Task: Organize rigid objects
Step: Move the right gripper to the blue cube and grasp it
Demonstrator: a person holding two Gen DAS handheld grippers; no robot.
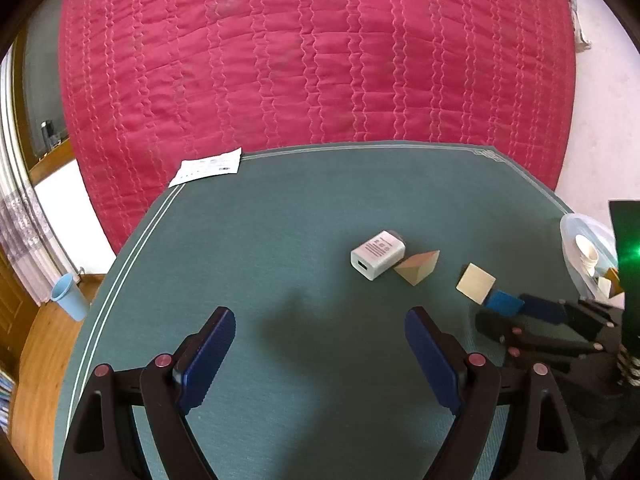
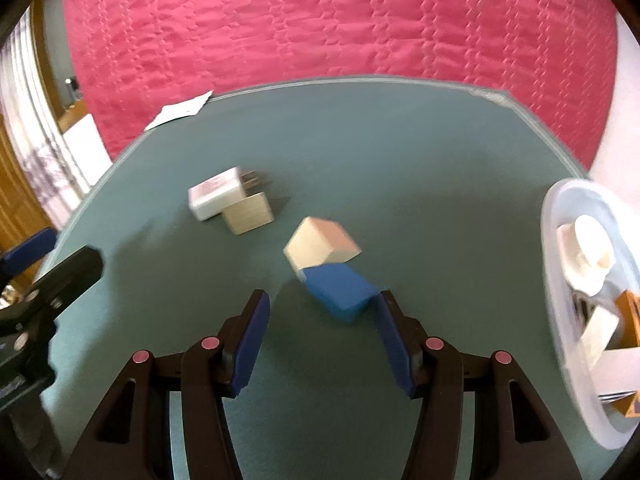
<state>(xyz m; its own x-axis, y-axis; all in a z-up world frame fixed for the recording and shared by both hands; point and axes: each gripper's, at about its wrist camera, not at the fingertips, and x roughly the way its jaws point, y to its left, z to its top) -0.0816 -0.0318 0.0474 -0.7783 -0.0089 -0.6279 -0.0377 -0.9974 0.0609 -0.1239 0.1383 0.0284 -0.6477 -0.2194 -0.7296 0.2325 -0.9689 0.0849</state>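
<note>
Behind the green-topped table (image 1: 280,240) spreads a red quilt (image 1: 320,60). From the left wrist, the left gripper (image 1: 320,344) hangs released and empty; a white charger (image 1: 376,256) touches a wooden wedge (image 1: 418,268) mid-table.

From the right wrist, the right gripper (image 2: 320,320) gapes, its right pad apparently brushing a blue block (image 2: 340,290) beside a pale wooden cube (image 2: 320,246), probably bound for the plastic tub (image 2: 560,280) at the right edge.

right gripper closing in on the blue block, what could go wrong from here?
1. The blue block touches the pale wooden cube; the right gripper, open and off-centre with one pad already at the block's edge, may shove both instead of straddling.
2. The view is motion-blurred, so a fast approach could knock the block askew.
3. The clear bin sits close on the right; a swing could clip its rim.
</note>
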